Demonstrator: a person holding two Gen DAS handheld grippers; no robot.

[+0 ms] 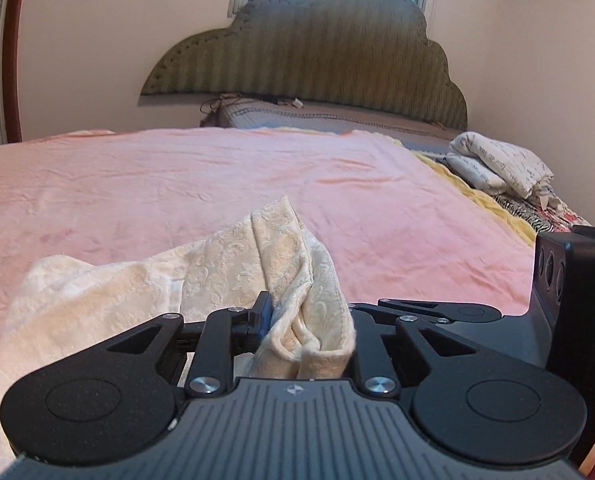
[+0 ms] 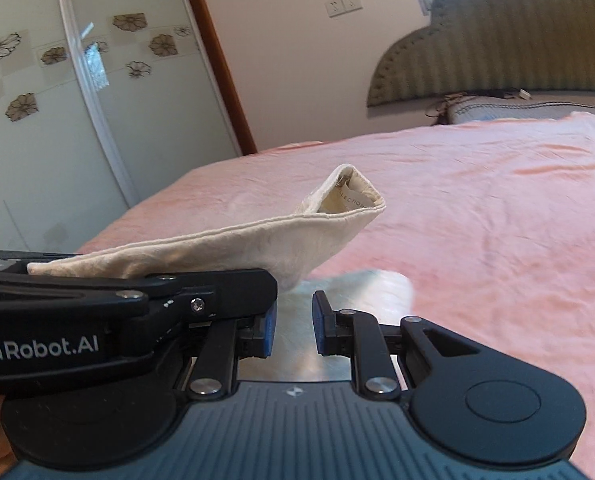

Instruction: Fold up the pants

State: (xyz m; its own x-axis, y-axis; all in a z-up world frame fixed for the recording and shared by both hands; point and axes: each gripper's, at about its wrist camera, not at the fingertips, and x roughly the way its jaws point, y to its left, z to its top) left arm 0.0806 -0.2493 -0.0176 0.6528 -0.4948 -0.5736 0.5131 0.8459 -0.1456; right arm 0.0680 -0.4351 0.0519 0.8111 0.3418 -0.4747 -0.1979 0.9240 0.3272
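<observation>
At the lower centre of the left wrist view: left tongs (image 1: pixel 305 316) clamped on a bunched fold of the cream pants (image 1: pixel 225 264). One blue pad shows; the other is hidden behind the cloth. The rest of the garment trails off to the lower left and droops over the pink blanket (image 1: pixel 177 184) of the bed.

Right wrist view: right tongs (image 2: pixel 295 328) stand slightly apart, blue pads (image 2: pixel 269 328) facing across a narrow gap. Nothing is pinched there, and only pale blurred cloth shows below the gap. At the left of this frame the other tool carries the cloth, with a doubled hem edge rising to a peak at mid-frame. A label (image 2: pixel 351 200) shows inside the opening, so this is likely the waistband end.

Judgement: the garment hangs from one grip only, so the fold is not yet under two-point control.

Risks:
- The left grip is on a thick wad, not a flat edge. Layers could slide out unevenly and skew the fold.
- Unsupported cloth at the lower left may drag on the plush blanket and bunch under itself.
- If the right tongs close where they are, they could catch the wrong layer, or the blanket itself.
- The two tools sit very close, so they could knock together on the next reach.

Spare bedding (image 1: pixel 497 168) at the upper right is well clear.
</observation>
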